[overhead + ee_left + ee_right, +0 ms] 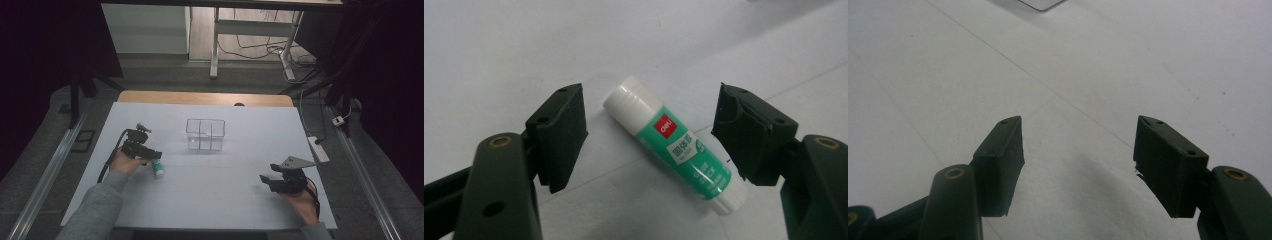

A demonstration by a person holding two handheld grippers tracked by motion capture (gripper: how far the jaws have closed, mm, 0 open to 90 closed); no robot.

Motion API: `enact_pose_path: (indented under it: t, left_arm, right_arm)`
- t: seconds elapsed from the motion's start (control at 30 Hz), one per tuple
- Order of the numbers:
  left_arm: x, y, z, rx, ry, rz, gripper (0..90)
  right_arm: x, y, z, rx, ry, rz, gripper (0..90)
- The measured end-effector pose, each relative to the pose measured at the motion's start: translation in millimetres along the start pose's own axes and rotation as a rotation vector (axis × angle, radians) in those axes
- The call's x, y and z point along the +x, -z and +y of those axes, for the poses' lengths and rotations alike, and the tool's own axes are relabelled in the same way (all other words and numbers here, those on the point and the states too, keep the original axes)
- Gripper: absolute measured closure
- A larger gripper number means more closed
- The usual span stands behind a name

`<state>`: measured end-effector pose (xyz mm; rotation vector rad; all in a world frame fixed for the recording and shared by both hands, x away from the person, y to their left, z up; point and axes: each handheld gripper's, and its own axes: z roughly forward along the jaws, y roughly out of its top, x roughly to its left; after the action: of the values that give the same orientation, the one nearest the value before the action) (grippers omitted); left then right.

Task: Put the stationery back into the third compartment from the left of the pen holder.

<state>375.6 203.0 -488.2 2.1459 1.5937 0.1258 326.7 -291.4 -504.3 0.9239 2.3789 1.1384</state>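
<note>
1. The glue stick (674, 149) is seen lying flat on the white surface (215, 190), left of the clear organizer (205, 134) and well apart from it.
2. The left claw (651, 130) is placed astride the stick, jaws apart, pads not yet touching it; the grasp is judged the step in hand.
3. Next, the jaws must be closed squarely on the stick's body, which lies aslant between them.
4. The right claw (1078, 160) is held open and empty over bare surface.

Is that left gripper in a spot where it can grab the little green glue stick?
Probably yes. The left gripper has its jaws open on either side of the glue stick, which lies flat on the white table. Nothing lies between pads and stick; neither pad touches it yet.
</note>
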Motion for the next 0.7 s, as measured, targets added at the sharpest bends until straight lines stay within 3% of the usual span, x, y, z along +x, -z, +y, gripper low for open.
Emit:
enact_pose_path:
  t: [0.1,0.23,0.37,0.7]
  left_arm:
    - [-3.0,0.9,2.0,-0.015,0.039,-0.014,31.6]
    - [-5.3,-4.2,3.7,0.016,0.063,-0.002,33.0]
    - [-1.0,-6.7,3.6,0.024,0.127,-0.025,34.6]
    - [6.0,-21.0,2.8,0.059,0.188,-0.032,38.9]
  right_arm:
    - [1.9,1.3,1.4,-0.009,0.014,0.0,36.3]
    - [0.8,4.6,1.4,-0.019,0.017,-0.005,36.4]
    - [-0.9,6.3,0.1,-0.026,0.016,-0.009,36.4]
    - [-0.8,4.4,-1.1,-0.005,0.025,-0.021,36.3]
